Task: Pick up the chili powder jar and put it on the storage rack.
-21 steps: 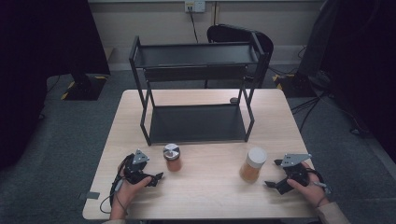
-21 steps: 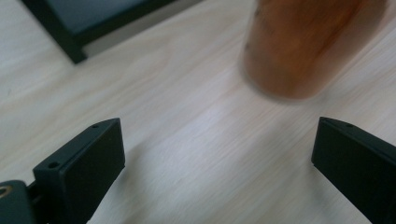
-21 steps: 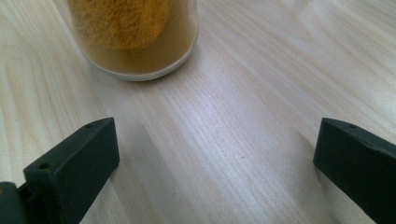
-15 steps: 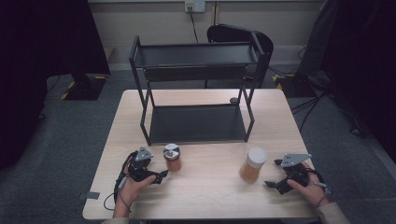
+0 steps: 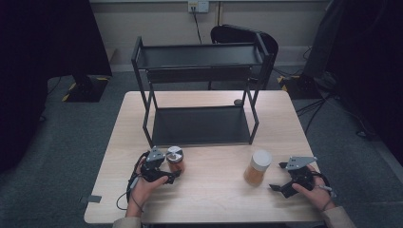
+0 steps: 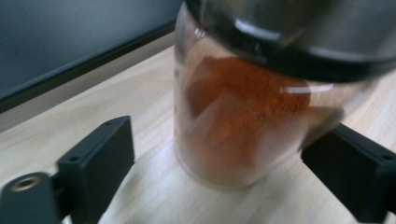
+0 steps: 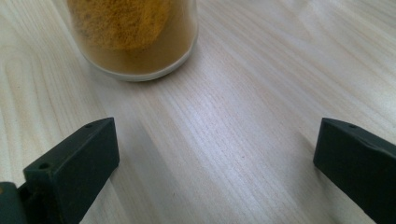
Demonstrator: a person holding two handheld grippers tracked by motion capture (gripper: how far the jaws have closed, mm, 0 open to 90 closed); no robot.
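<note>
Since the earlier frames the left gripper (image 5: 167,176) has slid forward to the silver-lidded jar (image 5: 174,158), while the right gripper (image 5: 279,181) has kept its place. In the high view, the silver-lidded jar of reddish powder stands on the table (image 5: 209,199) just in front of the black shelf rack (image 5: 199,95), at about 7 o'clock from the rack's lower tray; the white-lidded jar (image 5: 258,167) stands near 5 o'clock, well apart from it. In the left gripper view, the jaws stand released on either side of the silver-lidded jar (image 6: 243,116), a gap showing at each side. In the right gripper view, the jaws stand wide apart over bare wood, with the white-lidded jar (image 7: 133,32) at 11 o'clock, untouched.
</note>
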